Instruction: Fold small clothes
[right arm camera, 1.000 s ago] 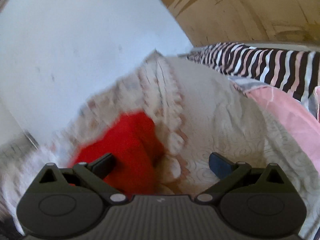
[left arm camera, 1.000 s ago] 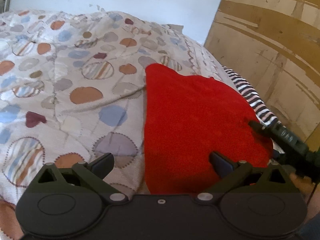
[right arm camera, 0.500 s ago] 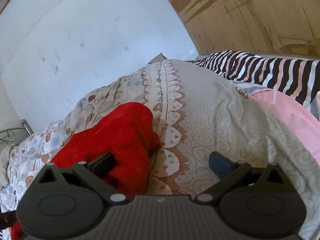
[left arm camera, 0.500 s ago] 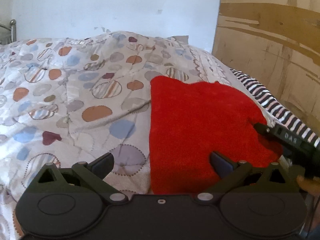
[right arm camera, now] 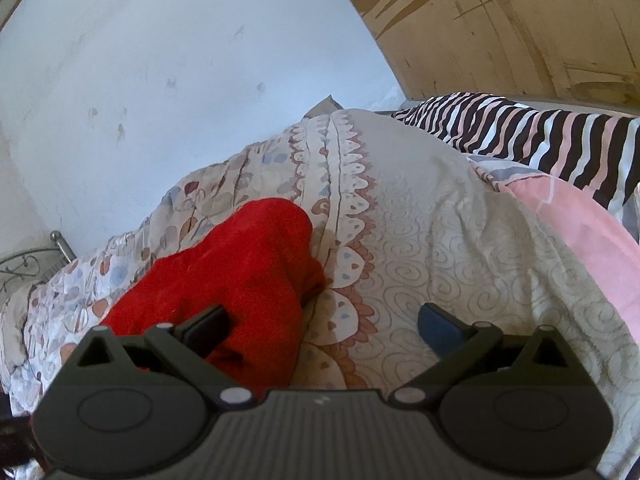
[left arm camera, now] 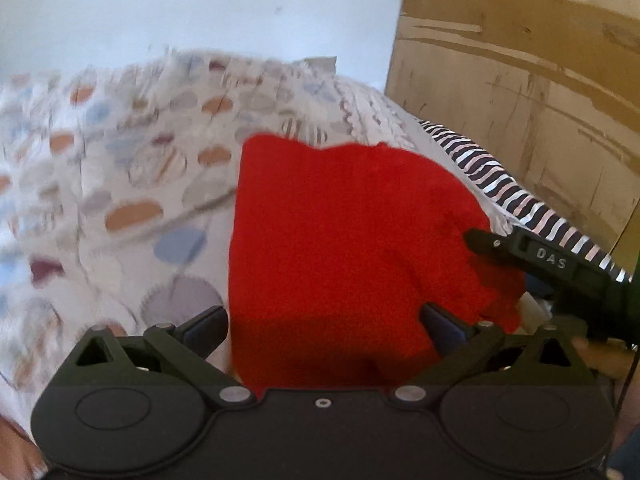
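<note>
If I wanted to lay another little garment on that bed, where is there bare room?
Bare bedspread lies left of the red cloth, out to the white wall. A swirl-patterned strip sits between the cloth and the pink fabric. It is crowded at the cloth's right edge, where the right gripper reaches in.

Pale wall [right arm camera: 168,80], patterned bedspread [right arm camera: 420,248]
</note>
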### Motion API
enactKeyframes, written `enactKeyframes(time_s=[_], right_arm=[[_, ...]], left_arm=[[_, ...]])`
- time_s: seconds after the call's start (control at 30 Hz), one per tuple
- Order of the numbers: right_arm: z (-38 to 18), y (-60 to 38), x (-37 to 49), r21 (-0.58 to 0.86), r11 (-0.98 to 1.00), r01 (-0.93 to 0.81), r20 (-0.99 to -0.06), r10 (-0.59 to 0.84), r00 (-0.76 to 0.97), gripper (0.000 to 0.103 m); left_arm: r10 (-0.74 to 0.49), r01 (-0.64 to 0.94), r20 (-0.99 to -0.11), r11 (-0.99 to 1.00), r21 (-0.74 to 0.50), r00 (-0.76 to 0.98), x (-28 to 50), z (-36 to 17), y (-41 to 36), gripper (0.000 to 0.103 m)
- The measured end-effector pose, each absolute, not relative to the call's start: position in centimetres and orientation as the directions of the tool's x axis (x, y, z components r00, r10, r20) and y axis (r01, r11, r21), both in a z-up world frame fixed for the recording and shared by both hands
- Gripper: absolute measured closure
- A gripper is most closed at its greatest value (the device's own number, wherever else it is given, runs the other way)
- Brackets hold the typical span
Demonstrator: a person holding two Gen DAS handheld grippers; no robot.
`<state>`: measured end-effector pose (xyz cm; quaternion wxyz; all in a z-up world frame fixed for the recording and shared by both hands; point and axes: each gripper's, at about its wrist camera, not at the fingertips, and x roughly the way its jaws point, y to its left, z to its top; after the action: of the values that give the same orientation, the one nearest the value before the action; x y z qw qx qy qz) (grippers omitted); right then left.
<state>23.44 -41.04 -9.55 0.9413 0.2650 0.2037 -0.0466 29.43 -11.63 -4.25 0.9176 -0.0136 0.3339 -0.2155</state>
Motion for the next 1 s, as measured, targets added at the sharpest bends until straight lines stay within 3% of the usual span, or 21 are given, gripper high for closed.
enactKeyframes(time_s=[0.13, 0.27, 0.43, 0.6, 0.77, 0.87, 1.0], right_arm=[[-8.7, -42.3, 22.5, 0.561, 0.818, 0.127, -0.336, 0.085, 0.938, 0.0], [-7.5, -43.3, 22.4, 0.596, 0.801, 0.057, -0.254, 0.122, 0.959, 0.0], [-6.2, -43.0, 25.5, 0.536, 0.844, -0.018, -0.291, 0.205, 0.935, 0.0], [-6.4, -42.4, 29.9, 0.535, 0.841, -0.073, -0.349, 0.3, 0.888, 0.0], [-8.2, -42.6, 33.0, 0.555, 0.832, -0.022, -0.427, 0.308, 0.85, 0.0], [-9.4, -42.5, 32.8, 0.548, 0.835, -0.049, -0.395, 0.31, 0.865, 0.0], [-10.1, -42.4, 31.9, 0.546, 0.835, -0.072, -0.351, 0.306, 0.885, 0.0]], left_arm=[[-0.463, 0.357, -0.599, 0.886, -0.296, 0.653, 30.2, -3.8, -9.8, 0.001], [-0.516, 0.391, -0.543, 0.857, -0.337, 0.663, 30.4, -2.0, -8.4, 0.001], [-0.576, 0.432, -0.467, 0.816, -0.385, 0.671, 31.9, -0.6, -6.4, 0.001], [-0.529, 0.385, -0.525, 0.847, -0.365, 0.667, 35.0, -1.4, -5.7, 0.001], [-0.589, 0.392, -0.549, 0.807, -0.442, 0.593, 38.3, -3.3, -5.2, 0.001], [-0.637, 0.397, -0.554, 0.77, -0.5, 0.536, 39.9, -4.5, -5.2, 0.001], [-0.627, 0.406, -0.587, 0.779, -0.478, 0.513, 41.0, -5.6, -6.4, 0.001]])
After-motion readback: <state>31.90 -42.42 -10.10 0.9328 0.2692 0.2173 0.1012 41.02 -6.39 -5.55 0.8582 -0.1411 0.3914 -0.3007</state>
